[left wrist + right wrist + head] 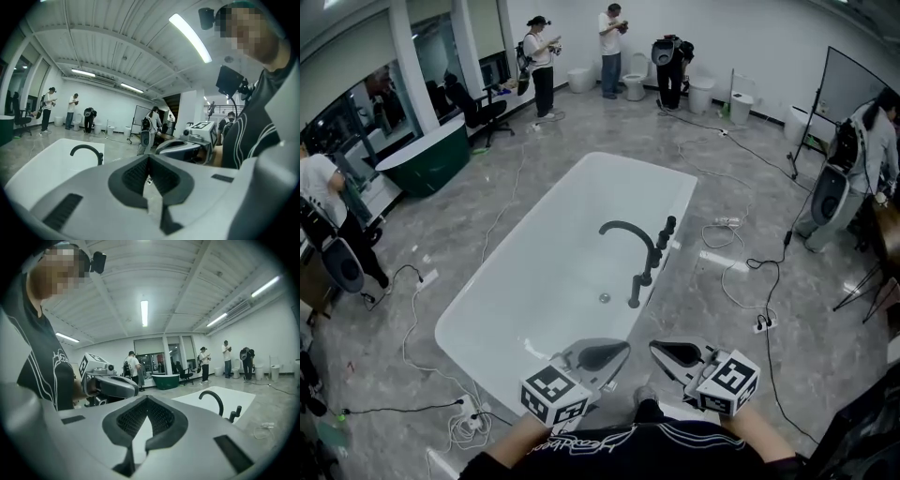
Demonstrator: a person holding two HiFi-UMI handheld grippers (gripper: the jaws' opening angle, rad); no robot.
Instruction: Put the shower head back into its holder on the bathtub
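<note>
A white bathtub [516, 309] fills the middle of the head view. On its right rim stands a black faucet with a curved spout [626, 228], and a slim black shower head [667, 231] stands upright beside it. My left gripper [624, 347] and right gripper [654, 346] hang close to my chest above the tub's near end, tips pointing at each other. Both are shut with nothing between the jaws. In the left gripper view the closed jaws [149, 158] face the right gripper [187, 143]. The right gripper view shows the spout [213, 399] past its closed jaws [146, 400].
Cables [741, 272] and a power strip [763, 324] lie on the grey floor right of the tub, and more cable [464, 422] at the left. A dark green tub [431, 159] and an office chair [483, 112] stand at the back left. Several people and toilets [635, 80] line the far wall.
</note>
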